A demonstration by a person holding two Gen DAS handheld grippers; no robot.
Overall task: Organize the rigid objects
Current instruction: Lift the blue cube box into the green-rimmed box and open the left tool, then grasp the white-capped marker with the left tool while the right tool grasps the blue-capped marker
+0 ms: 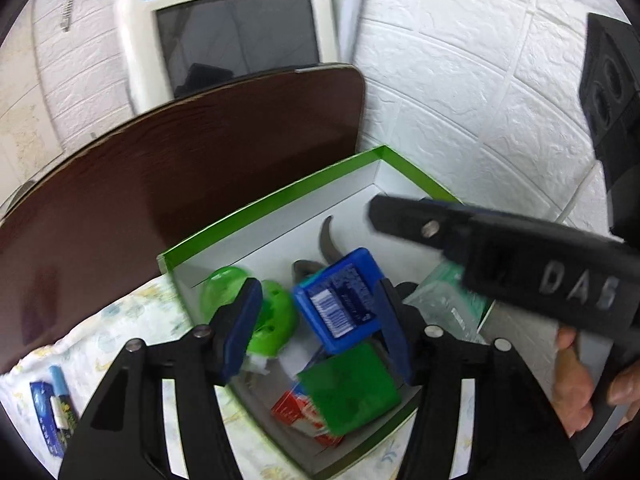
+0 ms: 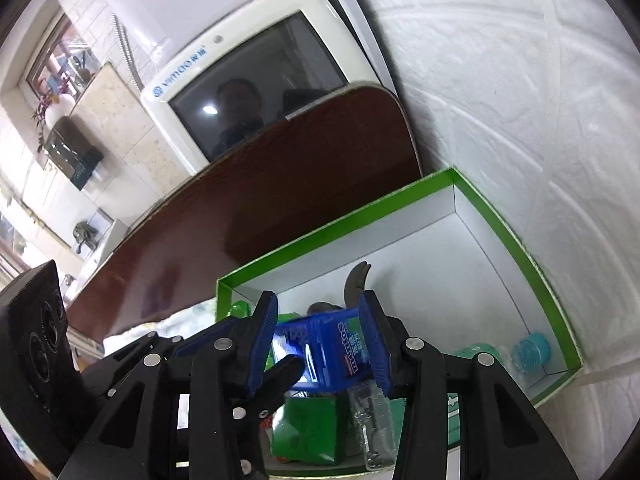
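Observation:
A green-rimmed white box [image 1: 276, 196] [image 2: 520, 248] holds a blue case [image 1: 340, 300] [image 2: 332, 344], a green block [image 1: 348, 388] [image 2: 308, 428], a bright green round item [image 1: 272, 320], pruning shears [image 1: 328, 240] [image 2: 356, 280], a red packet [image 1: 300, 416] and a clear bag [image 1: 444, 304]. My left gripper [image 1: 316, 332] is open above the box, with the blue case between its fingers. My right gripper [image 2: 320, 344] is open over the box, its pads either side of the blue case; it also shows in the left wrist view [image 1: 500, 256].
A dark brown board [image 1: 180, 168] [image 2: 260, 200] leans behind the box, with a white monitor [image 1: 232, 32] [image 2: 256, 76] behind it. A white textured wall [image 1: 480, 80] is to the right. A floral cloth [image 1: 120, 328] with small blue items [image 1: 52, 408] lies at the left.

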